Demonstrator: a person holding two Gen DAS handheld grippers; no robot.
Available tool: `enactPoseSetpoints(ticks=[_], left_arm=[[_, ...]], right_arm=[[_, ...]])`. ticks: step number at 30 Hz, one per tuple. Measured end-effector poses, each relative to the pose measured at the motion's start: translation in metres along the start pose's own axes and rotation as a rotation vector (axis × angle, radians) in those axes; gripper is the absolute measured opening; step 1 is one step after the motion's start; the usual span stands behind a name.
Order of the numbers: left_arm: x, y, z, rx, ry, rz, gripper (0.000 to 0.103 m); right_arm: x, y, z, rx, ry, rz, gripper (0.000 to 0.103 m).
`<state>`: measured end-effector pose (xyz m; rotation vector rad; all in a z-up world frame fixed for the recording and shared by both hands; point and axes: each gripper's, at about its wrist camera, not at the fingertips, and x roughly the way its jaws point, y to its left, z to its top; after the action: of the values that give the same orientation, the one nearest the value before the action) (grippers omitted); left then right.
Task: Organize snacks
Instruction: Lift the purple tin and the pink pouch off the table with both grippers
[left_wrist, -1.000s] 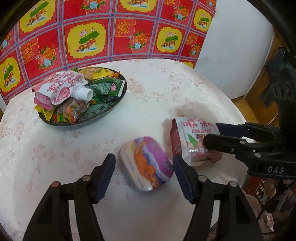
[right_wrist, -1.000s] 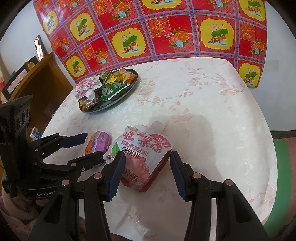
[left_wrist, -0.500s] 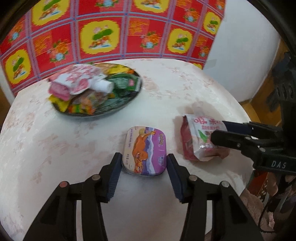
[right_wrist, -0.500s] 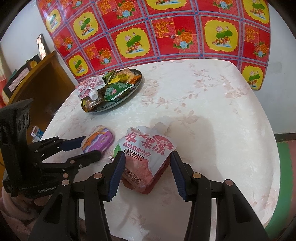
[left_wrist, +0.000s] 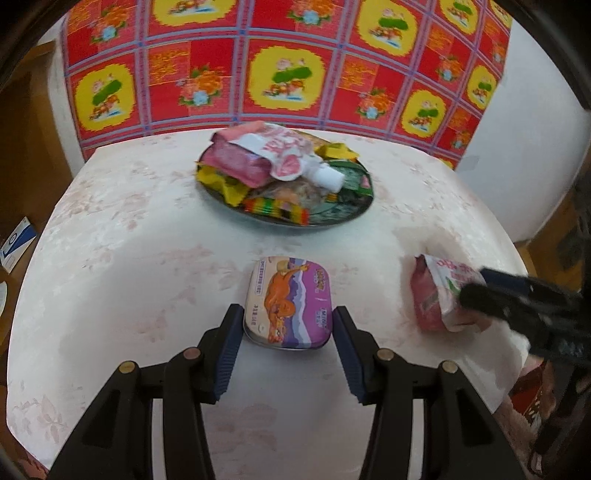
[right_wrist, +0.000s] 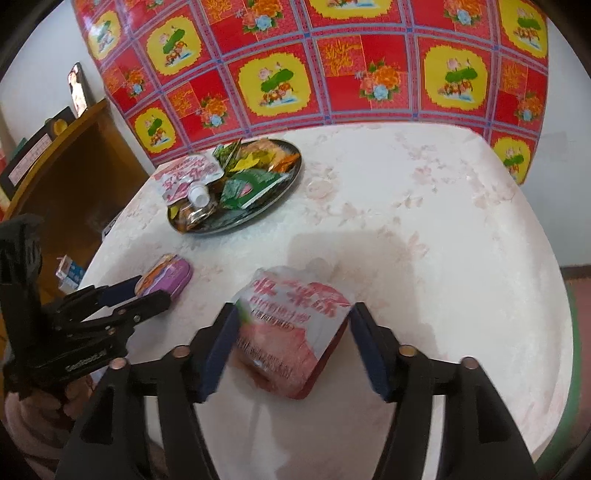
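Behind the worktop (left_wrist: 122, 236), a red cloth (left_wrist: 280, 62) patterned with yellow flower panels is hung against the pale wall, and a brown wooden cabinet (right_wrist: 74, 177) is seen at the left edge in the right wrist view. The worktop itself is covered by a pale floral cloth. Toward its far side a dark oval tray (left_wrist: 343, 221) is set, piled with snacks: a pink-and-white spouted pouch (left_wrist: 273, 155) is laid on top of green and yellow packets. Nearer the front edge, well apart from the tray, a second pink-and-white pouch (right_wrist: 291, 328) is lying flat between the fingers of the right gripper (right_wrist: 291, 343), whose jaws are opening, so that the pouch is no longer pressed by the pads. To its left, a small purple tin (left_wrist: 288, 302) with an orange animal printed on the lid is clamped at its sides by the left gripper (left_wrist: 288, 332), resting on the cloth.
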<state>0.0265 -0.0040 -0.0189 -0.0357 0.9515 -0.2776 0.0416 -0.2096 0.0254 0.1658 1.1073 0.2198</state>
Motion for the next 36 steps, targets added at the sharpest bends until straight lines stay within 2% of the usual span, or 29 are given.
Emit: enactPoseSetpoints(ticks=[1, 4, 8, 16, 19, 25, 32, 36], left_arm=[[0.0, 0.001, 0.0, -0.005, -0.002, -0.001, 0.052], [0.0, 0.003, -0.001, -0.011, -0.004, -0.007, 0.052], [-0.001, 0.004, -0.002, -0.015, -0.008, -0.013, 0.052], [0.001, 0.006, -0.004, -0.016, -0.013, -0.009, 0.052], [0.002, 0.005, -0.004, -0.01, -0.015, -0.004, 0.052], [0.002, 0.004, -0.005, -0.008, -0.015, -0.002, 0.052], [0.002, 0.003, -0.005, -0.002, -0.018, 0.002, 0.052], [0.002, 0.003, -0.005, -0.001, -0.018, 0.002, 0.052]], right_arm=[[0.0, 0.003, -0.002, 0.009, 0.014, -0.011, 0.08], [0.004, 0.014, -0.008, 0.019, 0.048, -0.03, 0.081], [0.02, 0.03, -0.011, -0.042, 0.093, -0.089, 0.082], [0.017, 0.036, -0.006, -0.053, 0.039, -0.144, 0.082], [0.014, 0.032, -0.001, -0.032, 0.019, -0.124, 0.082], [0.026, 0.028, 0.004, -0.003, 0.032, -0.07, 0.082], [0.034, 0.027, 0.006, -0.006, 0.018, -0.098, 0.081], [0.031, 0.02, 0.004, 0.018, 0.003, -0.098, 0.078]])
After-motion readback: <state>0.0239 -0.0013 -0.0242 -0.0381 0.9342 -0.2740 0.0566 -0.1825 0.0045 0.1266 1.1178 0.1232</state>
